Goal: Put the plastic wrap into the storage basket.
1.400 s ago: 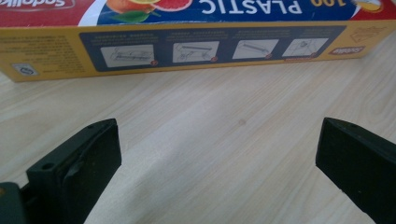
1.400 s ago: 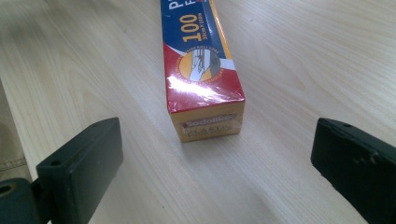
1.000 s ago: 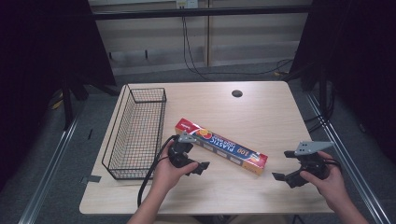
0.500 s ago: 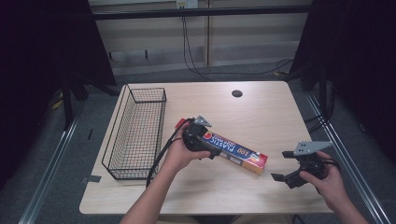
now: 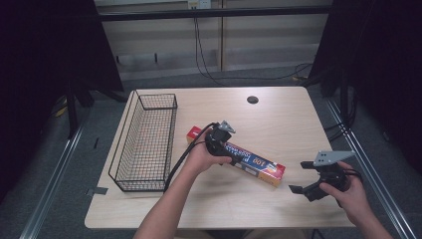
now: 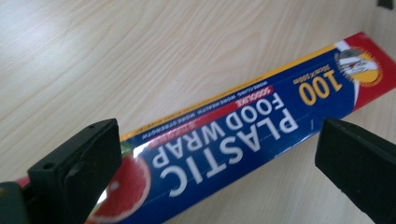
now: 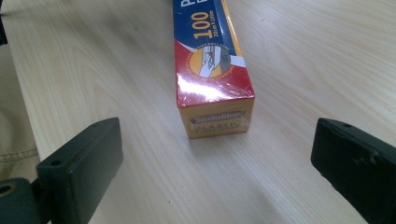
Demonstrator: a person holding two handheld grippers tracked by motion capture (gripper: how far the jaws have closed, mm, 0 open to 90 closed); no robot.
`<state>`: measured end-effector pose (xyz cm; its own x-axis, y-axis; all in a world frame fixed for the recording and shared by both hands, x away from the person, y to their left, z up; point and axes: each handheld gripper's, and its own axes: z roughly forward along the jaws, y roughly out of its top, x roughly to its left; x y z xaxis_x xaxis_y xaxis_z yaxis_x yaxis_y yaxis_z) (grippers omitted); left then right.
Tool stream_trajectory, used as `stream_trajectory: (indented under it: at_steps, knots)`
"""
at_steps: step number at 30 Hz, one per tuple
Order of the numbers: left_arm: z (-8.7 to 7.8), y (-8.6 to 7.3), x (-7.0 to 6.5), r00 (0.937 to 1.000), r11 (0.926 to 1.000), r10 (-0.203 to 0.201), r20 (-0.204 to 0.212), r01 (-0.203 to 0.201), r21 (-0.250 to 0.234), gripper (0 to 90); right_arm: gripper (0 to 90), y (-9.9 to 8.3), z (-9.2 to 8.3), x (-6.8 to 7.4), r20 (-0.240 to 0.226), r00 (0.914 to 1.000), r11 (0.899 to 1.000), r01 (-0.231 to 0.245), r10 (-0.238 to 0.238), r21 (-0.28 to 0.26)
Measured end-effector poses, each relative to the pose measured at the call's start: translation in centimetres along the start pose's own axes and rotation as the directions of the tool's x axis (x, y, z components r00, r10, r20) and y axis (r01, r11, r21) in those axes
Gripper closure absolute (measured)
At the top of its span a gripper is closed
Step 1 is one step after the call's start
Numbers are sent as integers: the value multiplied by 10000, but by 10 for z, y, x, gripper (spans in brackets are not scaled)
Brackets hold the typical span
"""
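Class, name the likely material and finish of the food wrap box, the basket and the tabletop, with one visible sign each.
Food wrap box: probably printed cardboard under glossy film; glare on its red end. Basket: black wire, likely coated metal; open grid mesh. Tabletop: pale wood or wood-look laminate, matt; grain lines show.

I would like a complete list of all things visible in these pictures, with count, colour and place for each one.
plastic food wrap box: one, blue and red with a yellow end, lying flat and slantwise near the middle of the table
wire basket: one, black, on the left part of the table, nothing seen inside
table: one, light wood, carrying the box and the basket
round hole cover: one, dark, at the far middle of the table
wall cables: several, black, hanging behind the table
left gripper: one, black, jaws open above the box near its far end
right gripper: one, black, jaws open, facing the yellow end of the box without touching it
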<state>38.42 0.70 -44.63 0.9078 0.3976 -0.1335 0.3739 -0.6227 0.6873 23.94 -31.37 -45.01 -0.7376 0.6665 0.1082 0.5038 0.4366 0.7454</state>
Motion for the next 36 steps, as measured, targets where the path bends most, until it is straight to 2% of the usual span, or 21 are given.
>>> stream_trajectory:
  at_steps: [3,5,9,13,17,20,30,34,36]
  knots:
    - [5,2,1,9995,9994,297,99,-299,172,5,19,-1,0,0,-48,10000,10000,-17,18,33]
    - [8,2,2,9988,9982,483,-7,-483,355,4,20,-2,-1,0,-39,10000,10000,4,-3,43]
    - [12,5,2,9985,9981,539,78,-541,296,4,19,-3,-2,0,-66,10000,10000,-32,32,-15]
    - [15,7,3,9974,9966,692,218,-701,437,2,19,-4,-3,0,-32,10000,10000,-70,70,-4]
    - [16,7,5,9984,9982,495,285,-504,316,5,19,-5,-5,-1,5,9999,9999,-103,103,-19]
    - [15,7,5,9981,9978,548,286,-558,366,5,19,-5,-5,-1,7,9999,9999,-122,122,-16]
    - [18,4,11,9946,9941,992,313,-1004,411,13,19,-4,-4,0,-87,10000,10000,-28,28,-4]
    - [20,3,10,9941,9942,1013,398,-1026,320,10,19,-4,-3,-1,-152,9999,10000,-24,24,2]
    - [19,2,11,9917,9919,1194,476,-1212,370,9,19,-4,-2,-1,-151,9999,10000,19,-18,35]
